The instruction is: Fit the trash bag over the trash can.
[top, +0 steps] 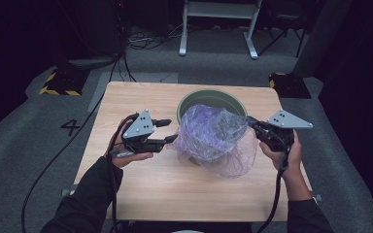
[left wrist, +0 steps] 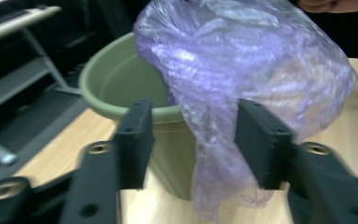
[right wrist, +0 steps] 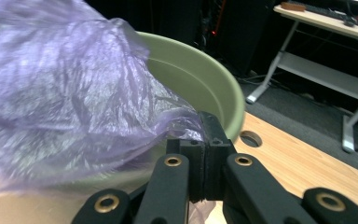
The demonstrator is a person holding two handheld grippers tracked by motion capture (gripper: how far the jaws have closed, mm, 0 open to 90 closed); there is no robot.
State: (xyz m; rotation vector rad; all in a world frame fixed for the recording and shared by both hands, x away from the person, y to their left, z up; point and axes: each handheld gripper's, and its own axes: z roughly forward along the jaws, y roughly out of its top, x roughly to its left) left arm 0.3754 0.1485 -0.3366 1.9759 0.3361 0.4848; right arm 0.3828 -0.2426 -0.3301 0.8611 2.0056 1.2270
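High view: bag (top: 213, 138) drapes over the near rim of the bin (top: 209, 99); left gripper (top: 167, 131) sits left of the bin, right gripper (top: 250, 124) right of it.

Left gripper view: jaws apart, film hanging between them, not pinched.

Right gripper view: jaws clamped on the bag's edge beside the rim.

Judgement: close left on 1 layer only, then spread the mouth over the rim.

We see a light wooden table (top: 141, 191) on grey carpet (top: 24, 145), dark room around it. A white "4" (top: 71, 127) is marked on the floor off the table's left edge. Yellow-black striped bases (top: 60, 82) sit off both far corners. A white-legged desk frame (top: 218, 24) stands beyond the far edge, cables (top: 145, 41) beside it.
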